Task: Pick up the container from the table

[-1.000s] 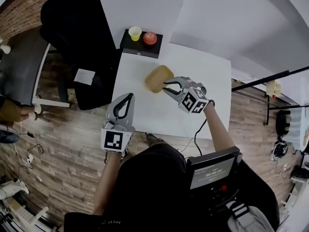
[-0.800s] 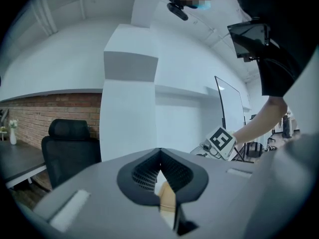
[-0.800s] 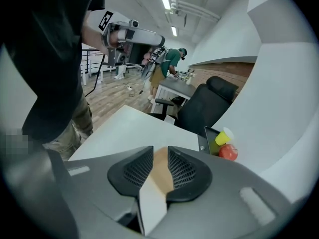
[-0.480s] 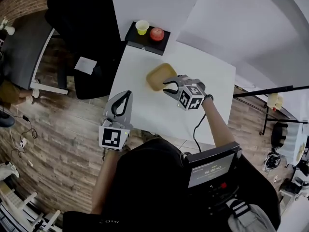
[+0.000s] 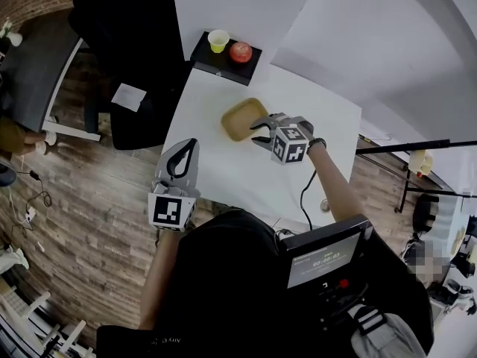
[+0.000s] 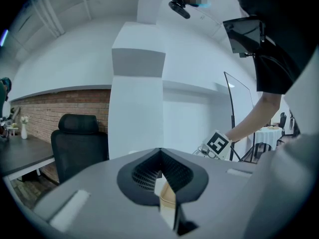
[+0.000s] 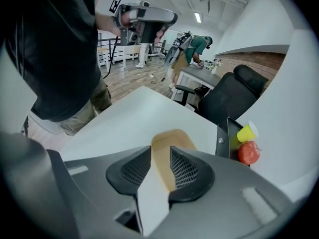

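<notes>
Right tool (image 5: 258, 131), frame centre: jaws opening, container (image 5: 242, 118) rim between, no pad contact. Seat rim deep, then close squarely. Left tool (image 5: 191, 143): jaws together, empty.

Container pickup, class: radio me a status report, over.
Left gripper shut, empty, held aside. Right gripper jaws opening at the container rim, no grip yet. It sits flat on the table. Nothing in the way.

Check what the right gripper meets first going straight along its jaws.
Likely the tan container: its near rim shows in the gap of the right gripper, whose jaws are opening and not on it. Depth is unclear.
</notes>
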The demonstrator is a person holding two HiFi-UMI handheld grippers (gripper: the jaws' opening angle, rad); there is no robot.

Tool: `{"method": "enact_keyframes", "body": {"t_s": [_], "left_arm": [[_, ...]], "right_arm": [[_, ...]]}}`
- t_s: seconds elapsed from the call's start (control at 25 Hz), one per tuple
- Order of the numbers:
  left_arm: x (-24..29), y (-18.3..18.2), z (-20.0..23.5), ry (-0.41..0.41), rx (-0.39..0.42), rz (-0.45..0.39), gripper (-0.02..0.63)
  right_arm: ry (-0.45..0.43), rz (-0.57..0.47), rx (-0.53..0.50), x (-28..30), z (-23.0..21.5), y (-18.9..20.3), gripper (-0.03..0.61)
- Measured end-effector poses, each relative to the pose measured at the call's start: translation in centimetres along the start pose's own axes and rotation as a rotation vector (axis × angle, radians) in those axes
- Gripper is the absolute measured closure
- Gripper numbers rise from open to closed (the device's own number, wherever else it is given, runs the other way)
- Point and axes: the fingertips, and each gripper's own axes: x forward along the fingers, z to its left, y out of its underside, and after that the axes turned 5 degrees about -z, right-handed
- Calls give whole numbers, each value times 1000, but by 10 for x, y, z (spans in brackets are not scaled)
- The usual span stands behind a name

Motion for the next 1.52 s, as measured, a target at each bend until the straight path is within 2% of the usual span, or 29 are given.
{"method": "enact_keyframes", "body": {"t_s": [0.36, 0.48, 0.64, 0.84, 1.16, 1.36, 1.52], "left_arm": [[7, 1, 8, -10, 15, -37, 617], [5, -2, 2, -8, 11, 1, 617], [7, 7, 9, -24, 1, -28, 617], [5, 7, 12, -32, -1, -15, 617], [3, 2, 11, -42, 19, -34, 617], [-1, 6, 9, -44, 7, 17, 617], [-1, 1, 12, -48, 23, -15, 617]], "right_arm": [[-81, 50, -73, 26, 9, 9, 433], [-101, 71, -94, 26, 14, 13, 431], [-130, 112, -135, 37, 13, 23, 425], [-173, 155, -147, 46, 20, 38, 428], [-159, 213, -174, 60, 21, 59, 442], [-136, 234, -189, 67, 22, 63, 442], [-149, 263, -203, 69, 22, 67, 451]]}}
